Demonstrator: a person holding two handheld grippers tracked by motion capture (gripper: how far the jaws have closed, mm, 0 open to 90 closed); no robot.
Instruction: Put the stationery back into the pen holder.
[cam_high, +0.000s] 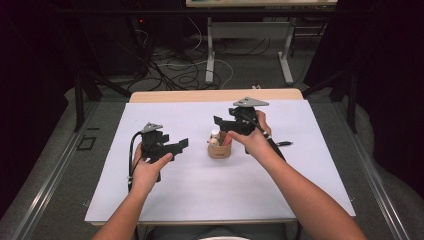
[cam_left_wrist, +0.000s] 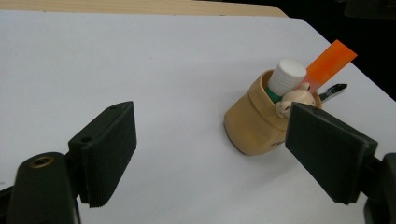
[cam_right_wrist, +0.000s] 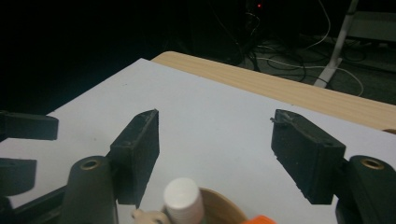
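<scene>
Cup mid-table, edges far | right tool above, apart, empty | left tool apart

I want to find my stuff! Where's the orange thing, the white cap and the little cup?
orange thing (cam_left_wrist: 330, 64), left gripper view, its flat upper part.
white cap (cam_left_wrist: 288, 76), left gripper view, its ribbed side.
little cup (cam_left_wrist: 248, 123), left gripper view, its tan outer wall.

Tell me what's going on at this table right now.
A person holds tongs in each hand over a white-covered table. The right tongs hover open just above a tan cup holding a white-capped tube and an orange strip, gripping nothing. The left tongs wait open beside the cup.
</scene>
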